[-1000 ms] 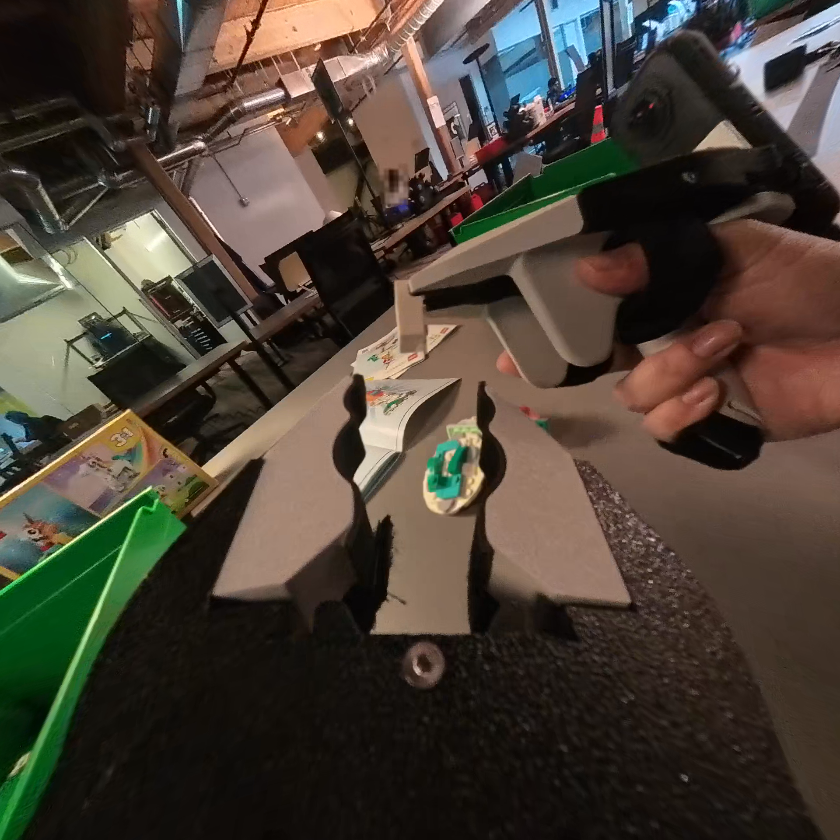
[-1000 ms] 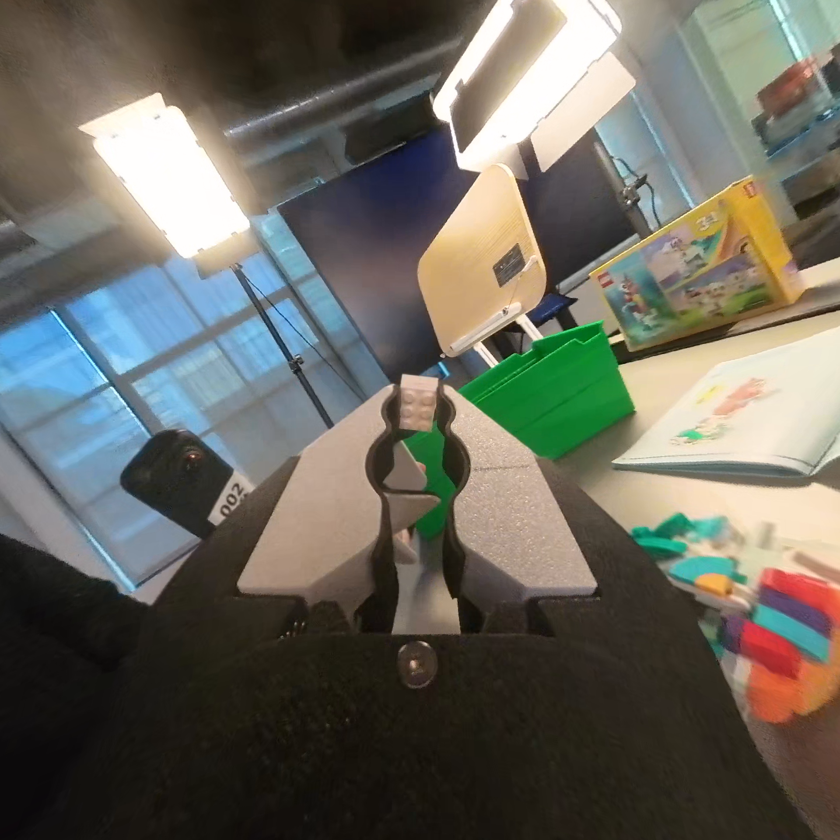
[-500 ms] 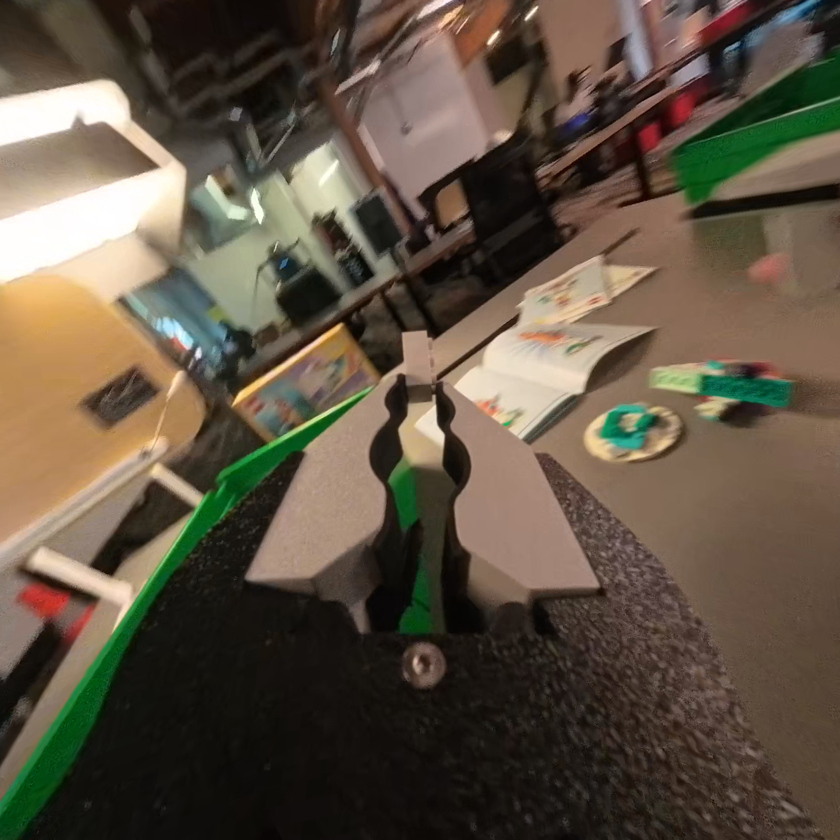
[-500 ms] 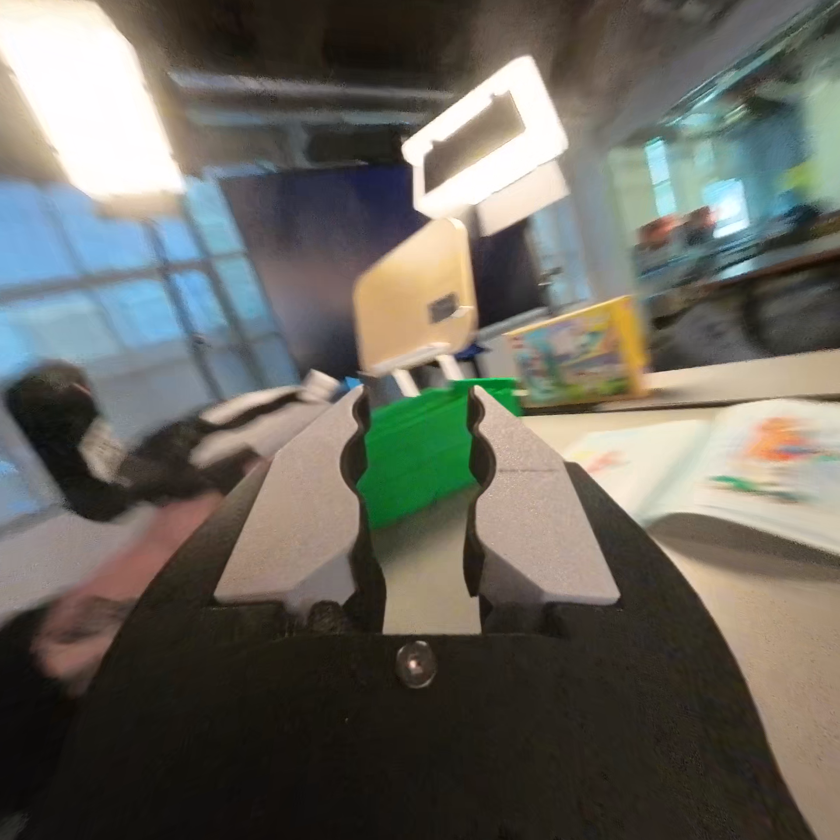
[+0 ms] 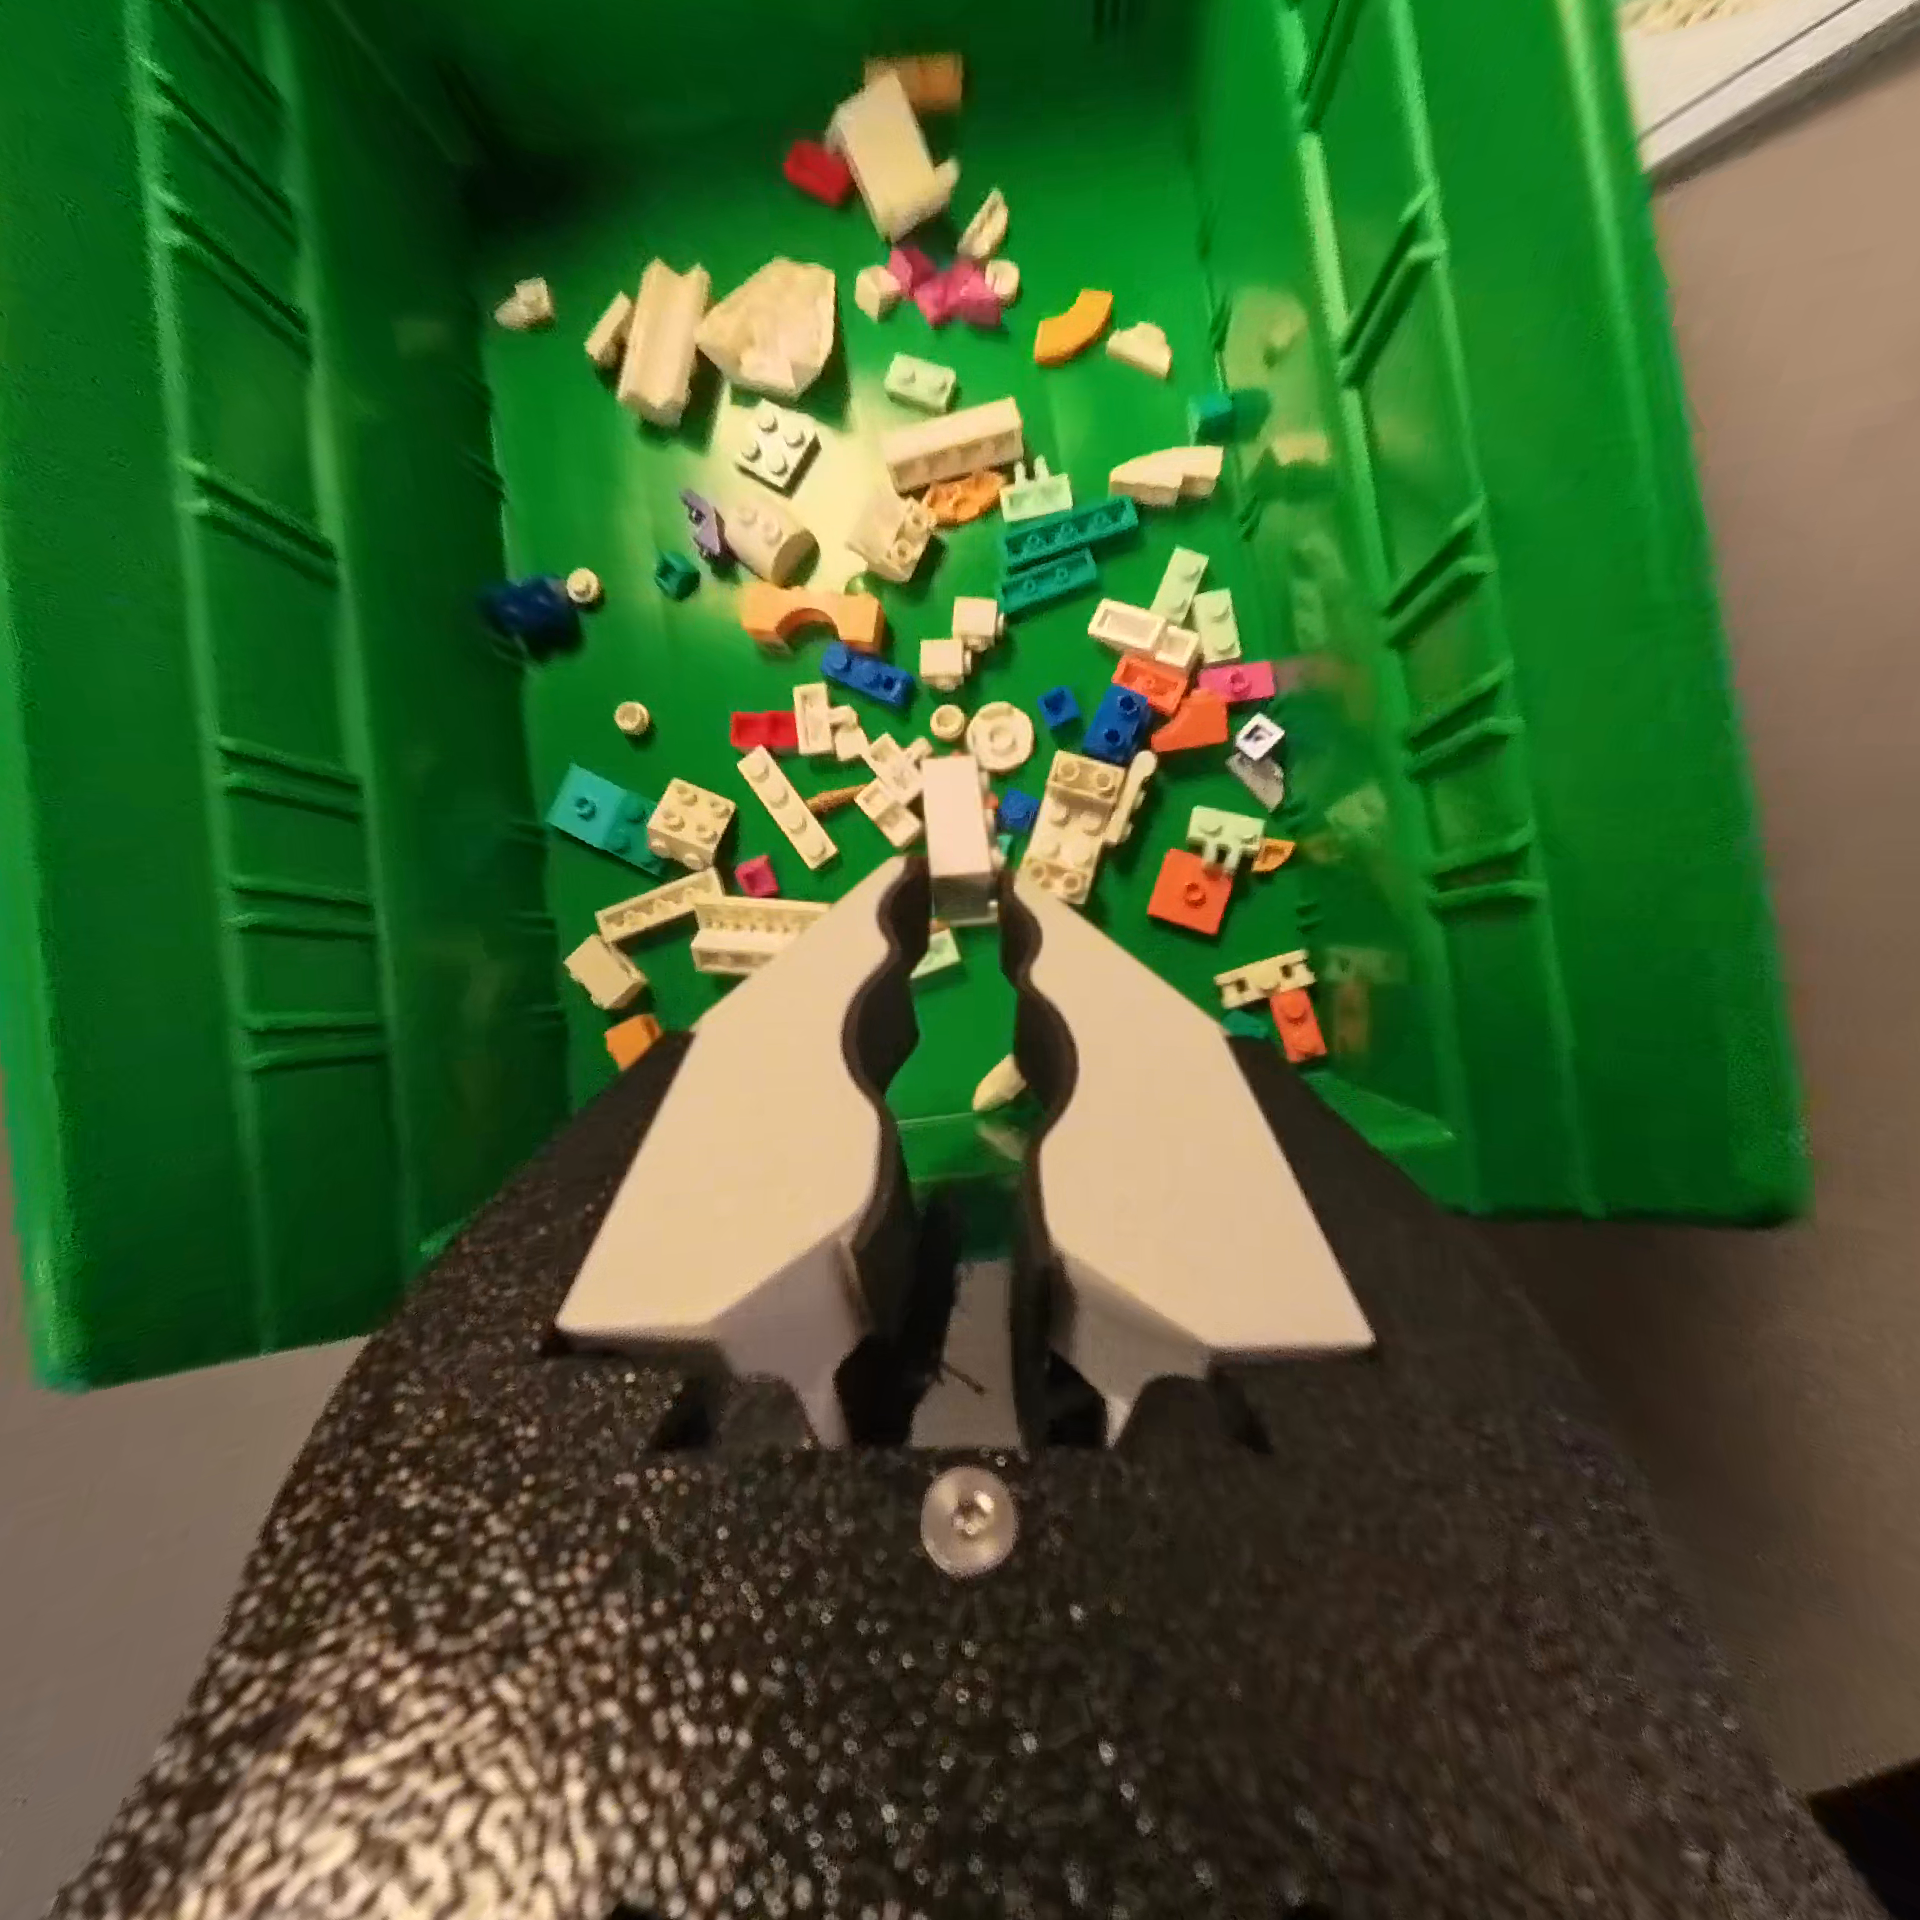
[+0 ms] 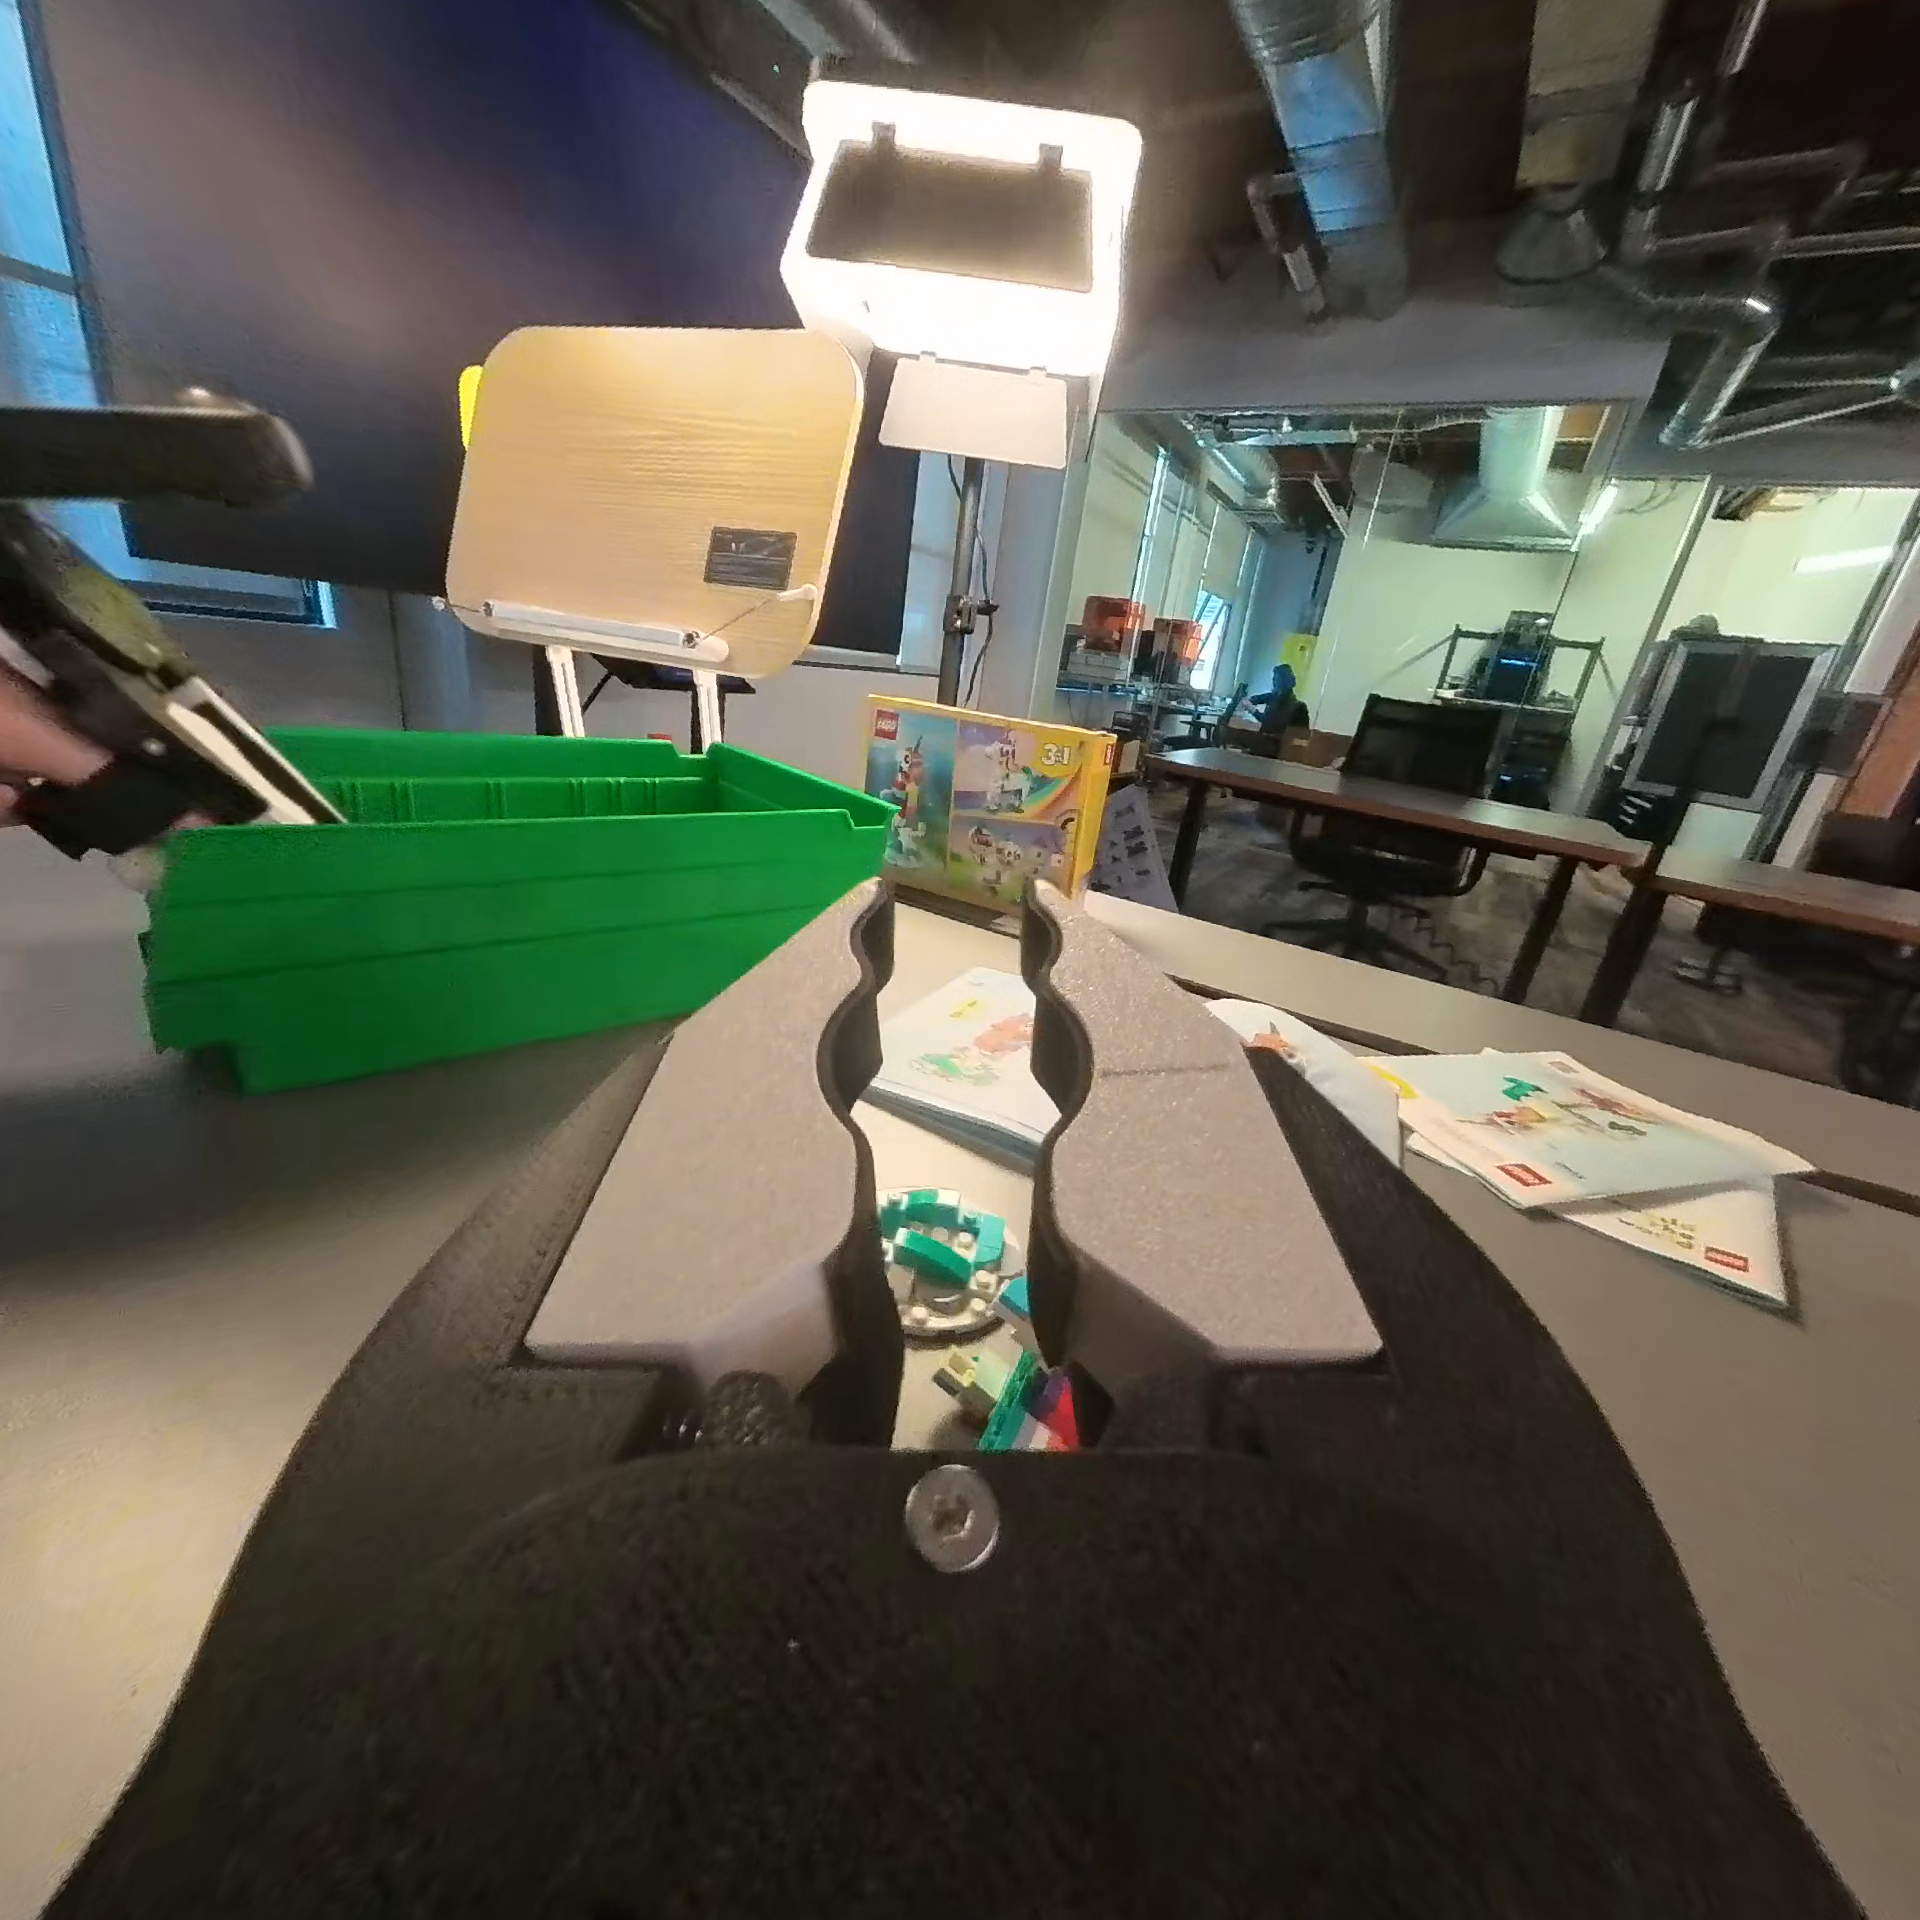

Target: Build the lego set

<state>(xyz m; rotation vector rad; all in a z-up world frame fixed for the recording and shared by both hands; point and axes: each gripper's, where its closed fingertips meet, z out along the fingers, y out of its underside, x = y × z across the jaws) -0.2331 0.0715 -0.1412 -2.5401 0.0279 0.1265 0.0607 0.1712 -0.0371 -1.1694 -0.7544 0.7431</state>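
My left gripper [image 5: 961, 883] is shut on a small pale grey brick [image 5: 956, 826] pinched at its fingertips. It points down into a green bin [image 5: 260, 727] whose floor holds many loose bricks of white, blue, orange, teal and pink. My right gripper [image 6: 956, 904] is open and empty, low over the grey table [image 6: 260, 1299]. Below its jaws lies a round white-and-teal brick assembly [image 6: 940, 1257] and a small multicoloured brick piece [image 6: 1023, 1397]. In the right wrist view the left gripper [image 6: 208, 769] reaches over the rim of the green bin [image 6: 468, 914].
An open instruction booklet [image 6: 966, 1049] lies beyond the right fingertips, with loose leaflets [image 6: 1579, 1132] to the right. A yellow toy box [image 6: 987, 800] stands behind the bin. A wooden book stand [image 6: 644, 488] and a bright lamp panel [image 6: 956, 208] are behind. Spacing between my two grippers at the tips: around 35 cm.
The grey brick passed from my right gripper to my left, which shut on it and swung over the bin. My right gripper opened and drew back over the table.
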